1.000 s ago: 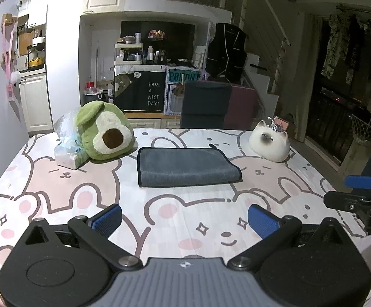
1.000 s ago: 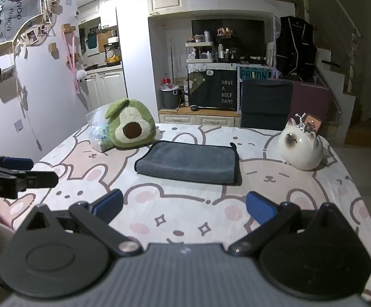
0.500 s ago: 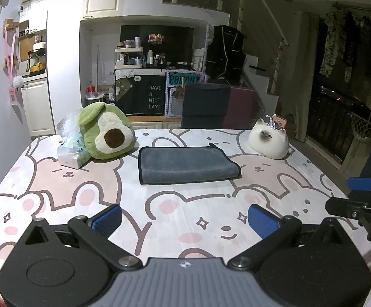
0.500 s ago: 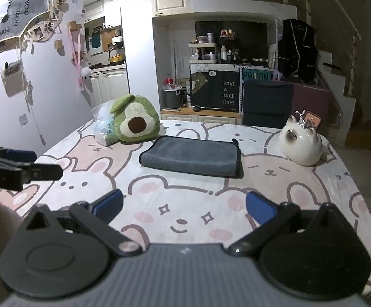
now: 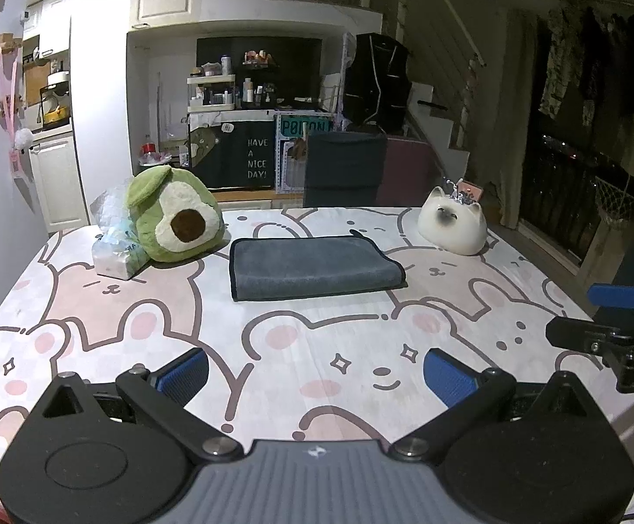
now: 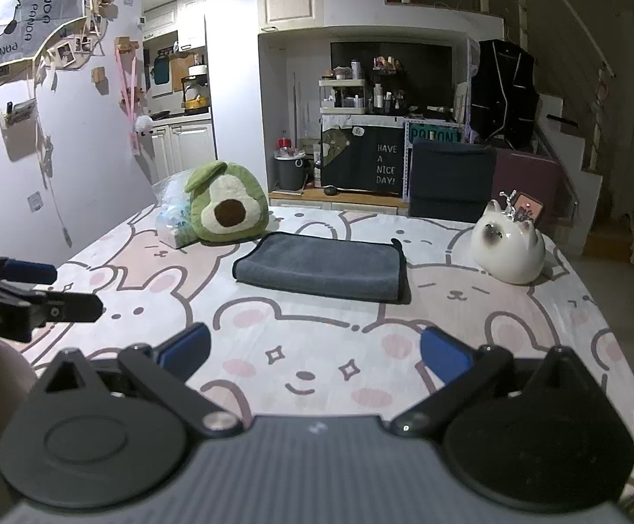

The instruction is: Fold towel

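One bench [image 5: 317,375] carries four things, spread along its far half under a cloth printed with pink rabbits and bears. Farthest left lies one crinkled clear plastic bag [image 5: 113,240], touching one round plush avocado [image 5: 172,216] with green fuzzy skin, a cream face and a brown pit. Just right of the plush, apart from it, lies the one towel [image 5: 312,267]: grey, soft-napped, dark-edged, folded into a flat rectangle with a small loop at its far right corner. Well right of it stands one glossy white cat-shaped ornament [image 5: 452,227], rounded, with a dark muzzle.

From the right wrist view the order is the same: bag [image 6: 172,222], avocado [image 6: 227,209], towel [image 6: 321,266], cat [image 6: 509,249], all on the bench [image 6: 317,349].

There are two hand-held grippers, each black with two blue ribbed pads. The left hand-held gripper [image 5: 314,373] hovers over the near edge of the bench with its fingers spread wide and nothing between them; it also shows at the left edge of the right view [image 6: 32,288]. The right hand-held gripper [image 6: 314,349] is likewise spread wide and empty, well short of the towel; its side shows at the right edge of the left view [image 5: 609,314].
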Motion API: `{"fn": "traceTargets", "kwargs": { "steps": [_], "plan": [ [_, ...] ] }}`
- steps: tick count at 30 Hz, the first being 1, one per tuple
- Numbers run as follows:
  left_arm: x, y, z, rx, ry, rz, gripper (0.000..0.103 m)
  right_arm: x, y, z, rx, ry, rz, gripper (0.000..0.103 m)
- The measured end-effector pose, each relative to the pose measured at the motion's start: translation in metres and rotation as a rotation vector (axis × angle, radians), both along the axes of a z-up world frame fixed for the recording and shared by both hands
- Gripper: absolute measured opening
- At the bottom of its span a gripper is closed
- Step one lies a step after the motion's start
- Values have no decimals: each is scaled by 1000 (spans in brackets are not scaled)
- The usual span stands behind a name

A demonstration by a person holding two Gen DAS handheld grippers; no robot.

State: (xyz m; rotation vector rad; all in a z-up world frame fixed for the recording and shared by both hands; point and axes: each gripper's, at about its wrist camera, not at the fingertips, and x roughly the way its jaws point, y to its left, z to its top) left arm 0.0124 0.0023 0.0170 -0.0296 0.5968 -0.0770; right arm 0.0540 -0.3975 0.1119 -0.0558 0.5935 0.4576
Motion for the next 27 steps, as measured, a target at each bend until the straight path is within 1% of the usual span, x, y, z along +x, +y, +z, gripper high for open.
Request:
{"fn": "traceTargets", "kwargs": {
  "steps": [27],
  "plan": [
    [0, -1, -1, -1, -1, -5, 103, -3, 2, -4, 6, 3, 15, 103]
  ]
}}
